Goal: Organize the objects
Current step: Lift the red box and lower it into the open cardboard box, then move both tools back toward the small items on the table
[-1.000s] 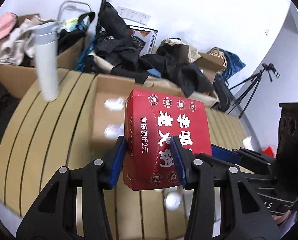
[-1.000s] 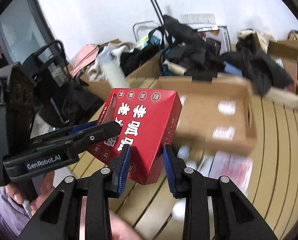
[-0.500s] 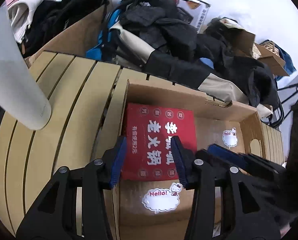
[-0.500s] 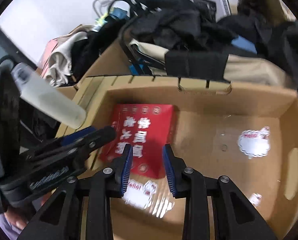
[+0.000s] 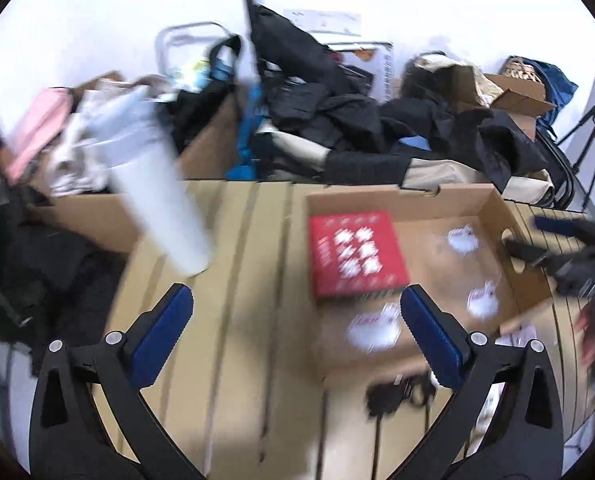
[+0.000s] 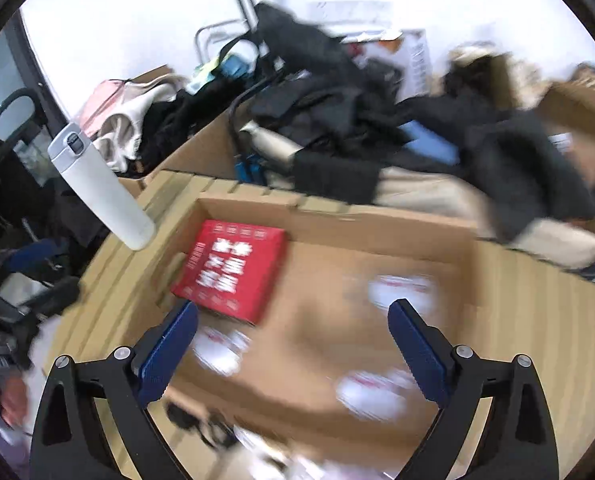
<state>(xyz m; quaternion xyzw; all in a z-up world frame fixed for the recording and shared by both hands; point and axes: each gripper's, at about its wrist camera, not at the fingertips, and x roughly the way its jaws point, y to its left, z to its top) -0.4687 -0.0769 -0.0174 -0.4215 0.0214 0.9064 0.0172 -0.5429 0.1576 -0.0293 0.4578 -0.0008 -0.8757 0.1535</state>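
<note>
A red box with white characters lies flat in the far left corner of an open shallow cardboard box on a slatted wooden table; it also shows in the right wrist view, inside the same cardboard box. My left gripper is open and empty, above the table in front of the box. My right gripper is open and empty, above the cardboard box floor near the red box. The right gripper shows blurred in the left wrist view.
A white tumbler stands on the table's left part, also in the left wrist view. Piles of dark clothes and cardboard cartons lie behind the table. White stickers mark the box floor. Small dark items lie in front of the box.
Both grippers have let go of the red box, opened wide and pulled back and up. The red box now rests in the cardboard box.
</note>
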